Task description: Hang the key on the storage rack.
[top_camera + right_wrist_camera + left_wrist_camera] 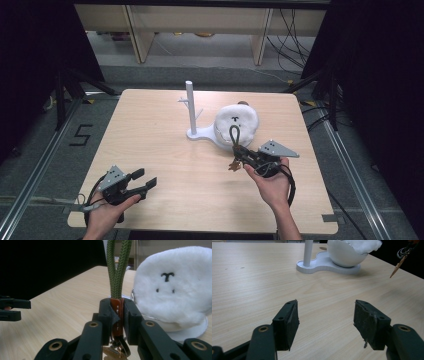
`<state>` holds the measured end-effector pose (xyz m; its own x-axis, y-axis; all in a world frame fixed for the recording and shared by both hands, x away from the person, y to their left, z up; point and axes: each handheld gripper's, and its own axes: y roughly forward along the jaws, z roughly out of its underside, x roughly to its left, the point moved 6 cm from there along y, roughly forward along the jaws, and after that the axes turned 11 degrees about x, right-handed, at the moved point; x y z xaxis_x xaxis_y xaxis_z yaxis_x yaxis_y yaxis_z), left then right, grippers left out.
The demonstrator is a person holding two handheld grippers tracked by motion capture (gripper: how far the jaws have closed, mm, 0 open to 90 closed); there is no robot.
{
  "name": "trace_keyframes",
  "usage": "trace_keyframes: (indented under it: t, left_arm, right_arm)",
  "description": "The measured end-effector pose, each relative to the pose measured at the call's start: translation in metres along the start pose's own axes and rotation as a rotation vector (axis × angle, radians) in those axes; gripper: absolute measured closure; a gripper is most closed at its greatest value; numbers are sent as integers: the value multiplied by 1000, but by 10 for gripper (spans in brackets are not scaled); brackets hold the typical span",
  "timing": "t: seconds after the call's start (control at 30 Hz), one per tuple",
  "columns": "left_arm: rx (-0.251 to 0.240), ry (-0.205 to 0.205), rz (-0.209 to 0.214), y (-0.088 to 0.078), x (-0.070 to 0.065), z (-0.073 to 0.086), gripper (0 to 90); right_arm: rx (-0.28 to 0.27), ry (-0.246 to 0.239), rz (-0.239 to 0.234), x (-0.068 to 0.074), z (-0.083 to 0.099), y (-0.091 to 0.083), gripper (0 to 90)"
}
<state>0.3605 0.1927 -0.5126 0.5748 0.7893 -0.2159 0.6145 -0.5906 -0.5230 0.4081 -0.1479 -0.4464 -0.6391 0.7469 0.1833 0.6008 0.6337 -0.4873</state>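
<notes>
Two pairs of tongs are seen over the light wooden tabletop [165, 150]. The right tongs [117, 315] are clamped shut on the brown leather tab of a green braided cord keyring [117, 272], whose loop is held upright just in front of the white fluffy plush ball with a stitched black face [175, 292]; a metal ring and brass key are seen hanging below the pads. In the high view the right tongs [241, 150] are found just on the near side of the plush ball [236, 122]. The left tongs [325, 320] are held wide open with nothing between the pads, well apart from the plush ball, at the near left. The plush ball is seated in a white bowl-shaped stand with an upright white post [191, 107] to its left.
</notes>
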Motion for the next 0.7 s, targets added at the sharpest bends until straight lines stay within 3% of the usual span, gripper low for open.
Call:
trace_keyframes:
  t: [0.1,0.27,0.4,0.47,0.5,0.7]
  left_arm:
    - [-22,2,27,1,-3,-6,369]
    - [-39,19,33,-1,-7,-20,394]
    - [-72,24,90,3,-14,-34,453]
    - [-77,23,120,7,-19,-39,485]
    - [-89,24,143,9,-21,-43,503]
    - [-92,56,209,21,-40,-66,625]
  right_arm:
    - [-5,-13,-4,2,0,3,791]
    - [-26,-6,-22,8,-1,8,792]
    - [-40,-11,-29,13,-2,12,791]
    - [-47,-45,-13,13,-2,14,791]
    - [-45,-23,-36,17,-2,15,791]
    - [-48,-40,-51,23,-2,21,790]
